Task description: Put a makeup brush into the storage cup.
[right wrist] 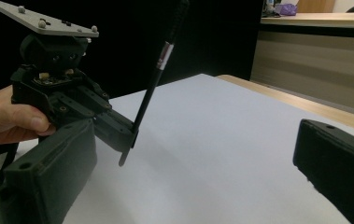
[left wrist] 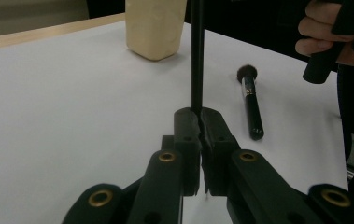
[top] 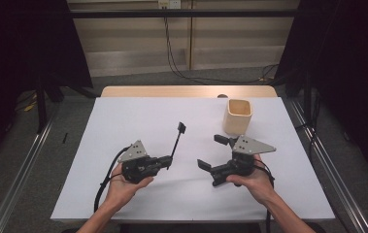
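White covering lies over the wooden table (top: 123, 91), and behind it the room is dark, with cables hanging on the back wall. On the far right part of the table stands a pale beige square cup (top: 238, 115), open at the top, probably the place where brushes are kept.

The left gripper (top: 168, 160) has its jaws pressed together on the lower end of a thin long black brush with a small flat head (top: 177, 141). This brush points up and away from the person, toward the middle of the table, so its head is free in the air; I think it is held low on the handle so that the upper part can go into the cup first. The right gripper (top: 211, 154) has its jaws spread wide and holds nothing. It hovers near the cup, with open space between its two black jaws.

A second, thicker black brush with a round soft tip (left wrist: 251, 101) lies flat on the table near the cup and waits there.
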Demonstrator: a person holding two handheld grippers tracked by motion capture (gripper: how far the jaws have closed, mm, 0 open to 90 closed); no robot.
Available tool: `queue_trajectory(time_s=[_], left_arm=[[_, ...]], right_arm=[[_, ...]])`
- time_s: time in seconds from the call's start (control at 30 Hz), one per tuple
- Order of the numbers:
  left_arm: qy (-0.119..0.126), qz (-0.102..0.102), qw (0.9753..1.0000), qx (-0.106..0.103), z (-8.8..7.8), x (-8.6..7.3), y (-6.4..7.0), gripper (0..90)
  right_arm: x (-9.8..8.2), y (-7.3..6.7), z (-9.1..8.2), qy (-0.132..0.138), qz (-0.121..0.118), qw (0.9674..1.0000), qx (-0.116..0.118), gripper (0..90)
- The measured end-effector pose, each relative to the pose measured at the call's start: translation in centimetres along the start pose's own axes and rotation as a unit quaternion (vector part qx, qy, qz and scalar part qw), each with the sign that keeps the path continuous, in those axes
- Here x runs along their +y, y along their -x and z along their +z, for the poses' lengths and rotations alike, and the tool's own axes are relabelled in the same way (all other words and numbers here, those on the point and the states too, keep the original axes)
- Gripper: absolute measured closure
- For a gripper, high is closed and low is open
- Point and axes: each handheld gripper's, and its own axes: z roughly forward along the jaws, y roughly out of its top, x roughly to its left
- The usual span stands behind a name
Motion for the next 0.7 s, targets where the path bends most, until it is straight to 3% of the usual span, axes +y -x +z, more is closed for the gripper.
queue_trajectory(time_s=[0.1, 0.27, 0.43, 0.57, 0.7], left_arm=[[0.003, -0.007, 1.0000, -0.001, 0.3, 0.2, 0.0, 86.2], [0.001, 0.000, 1.0000, -0.005, 1.4, 1.0, 0.4, 86.2], [0.005, 0.010, 0.9997, -0.019, 3.0, 2.0, 1.1, 86.2], [0.011, 0.009, 0.9996, -0.026, 4.0, 2.0, 1.3, 86.2], [0.004, 0.012, 0.9994, -0.031, 4.3, 1.7, 1.5, 86.2]], right_arm=[[0.3, -0.2, 0.5, -0.001, 0.003, 1.0000, 0.001, 0.1], [0.7, -0.2, 1.2, -0.011, 0.019, 0.9997, 0.012, 1.2], [1.1, -0.2, 1.6, -0.012, 0.014, 0.9998, 0.010, 3.1], [1.1, 0.1, 1.9, -0.017, 0.015, 0.9997, 0.009, 5.2], [0.9, 0.3, 2.1, -0.025, 0.019, 0.9994, 0.016, 15.3]])
